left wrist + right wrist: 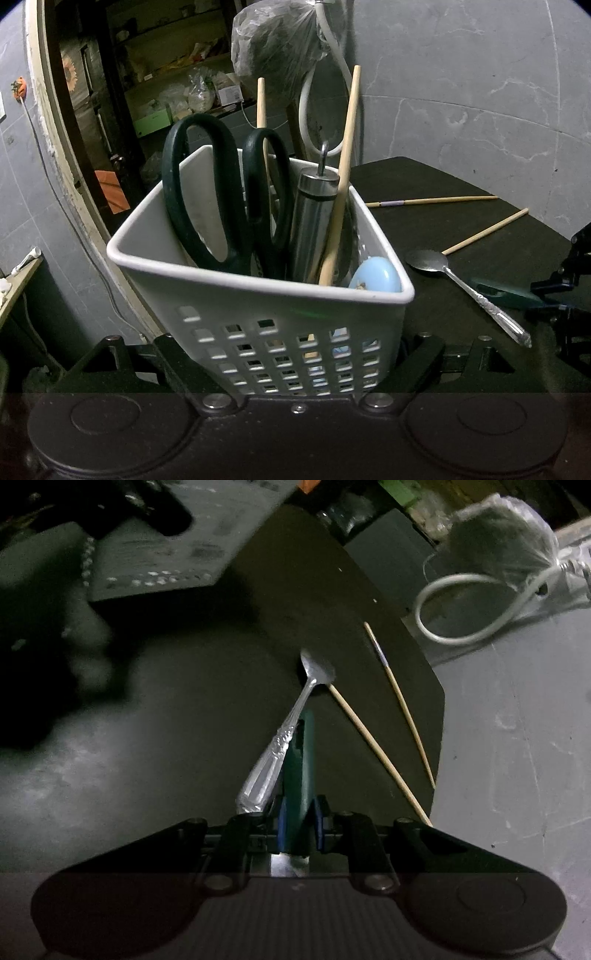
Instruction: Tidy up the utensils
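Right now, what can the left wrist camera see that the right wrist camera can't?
Only the left wrist view shows what stands inside the white caddy: black scissors, a steel cylinder, two wooden sticks and a blue thing. The left hand-held gripper has the caddy between its fingers.

Only the right wrist view shows the right hand-held gripper shut on a green handle.

Both show the spoon, two loose chopsticks and the dark table.
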`<state>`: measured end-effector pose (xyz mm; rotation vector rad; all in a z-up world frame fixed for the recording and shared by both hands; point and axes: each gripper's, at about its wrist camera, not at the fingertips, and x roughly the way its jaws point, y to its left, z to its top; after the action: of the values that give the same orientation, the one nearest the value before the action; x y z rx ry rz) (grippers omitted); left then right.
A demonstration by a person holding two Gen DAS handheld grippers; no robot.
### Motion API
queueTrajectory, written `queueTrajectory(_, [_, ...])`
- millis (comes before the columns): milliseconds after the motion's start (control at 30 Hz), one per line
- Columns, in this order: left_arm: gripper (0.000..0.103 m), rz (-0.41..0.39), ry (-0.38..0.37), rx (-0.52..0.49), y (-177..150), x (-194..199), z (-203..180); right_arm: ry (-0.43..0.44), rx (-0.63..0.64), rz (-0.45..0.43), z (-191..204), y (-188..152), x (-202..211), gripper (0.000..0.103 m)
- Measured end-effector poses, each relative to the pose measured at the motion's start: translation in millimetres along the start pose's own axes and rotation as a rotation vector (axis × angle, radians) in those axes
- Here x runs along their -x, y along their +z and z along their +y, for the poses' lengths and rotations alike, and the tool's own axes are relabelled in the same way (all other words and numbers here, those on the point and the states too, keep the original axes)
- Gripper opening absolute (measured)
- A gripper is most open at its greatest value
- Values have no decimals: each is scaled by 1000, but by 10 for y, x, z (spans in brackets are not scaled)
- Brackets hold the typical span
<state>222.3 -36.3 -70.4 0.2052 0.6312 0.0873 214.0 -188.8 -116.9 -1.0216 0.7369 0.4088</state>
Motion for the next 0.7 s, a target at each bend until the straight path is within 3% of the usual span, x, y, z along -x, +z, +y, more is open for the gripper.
queueTrajectory(133, [88, -1, 0, -2, -3, -1, -1, 70, -116, 13, -196, 28, -39, 17])
queueTrajectory(267, [88, 0, 0, -2, -4, -4, 7, 244, -364, 45, -647, -22, -178, 17])
queueTrajectory(333, [88, 0, 0, 0, -5, -7, 4, 326, -426, 55, -809, -50, -245, 17])
queueTrajectory(700, [88, 0, -1, 0, -6, -7, 21, 429, -355, 40, -776, 71, -230, 17])
